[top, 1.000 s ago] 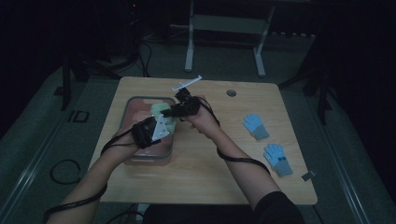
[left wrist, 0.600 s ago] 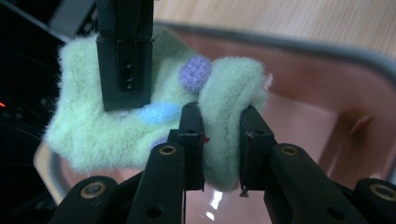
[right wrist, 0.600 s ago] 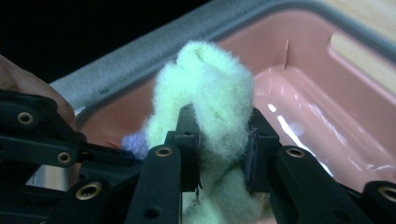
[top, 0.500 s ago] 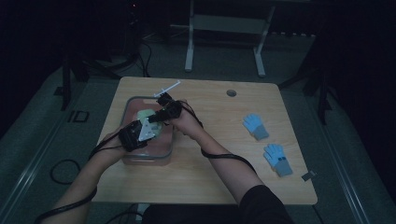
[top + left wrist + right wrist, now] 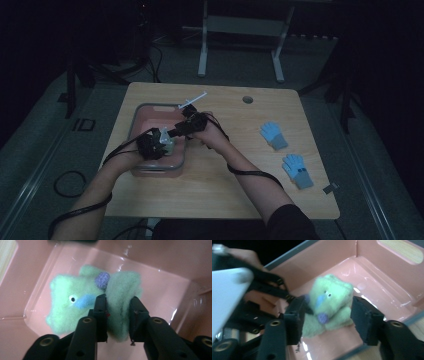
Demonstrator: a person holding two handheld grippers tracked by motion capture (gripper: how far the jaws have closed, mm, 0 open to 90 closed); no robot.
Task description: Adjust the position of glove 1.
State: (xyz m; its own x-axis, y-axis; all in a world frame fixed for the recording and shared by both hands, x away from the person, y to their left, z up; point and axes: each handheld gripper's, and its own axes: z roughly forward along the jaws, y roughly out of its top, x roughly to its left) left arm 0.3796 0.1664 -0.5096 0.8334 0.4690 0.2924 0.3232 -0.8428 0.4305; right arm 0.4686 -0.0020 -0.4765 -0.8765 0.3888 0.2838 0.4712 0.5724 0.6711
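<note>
Fuzzy green cloth toy (image 5: 82, 305) in a glossy, smooth pink plastic tub (image 5: 160, 285); matt wooden table (image 5: 240, 190); knitted blue gloves (image 5: 274, 135)

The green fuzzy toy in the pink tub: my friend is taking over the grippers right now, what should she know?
Left gripper: shut on the green fuzzy stuffed toy, its jaws pinching one limb, though they have just eased a little.
Right gripper: its jaws have just been opening; they stand either side of the toy without pressing it.
The toy hangs low inside the pink plastic tub on the wooden table.
Two blue gloves lie apart at the table's right.
Done: toy brought down into the tub.
Left: probably let go with the left gripper and lift both out.
</note>
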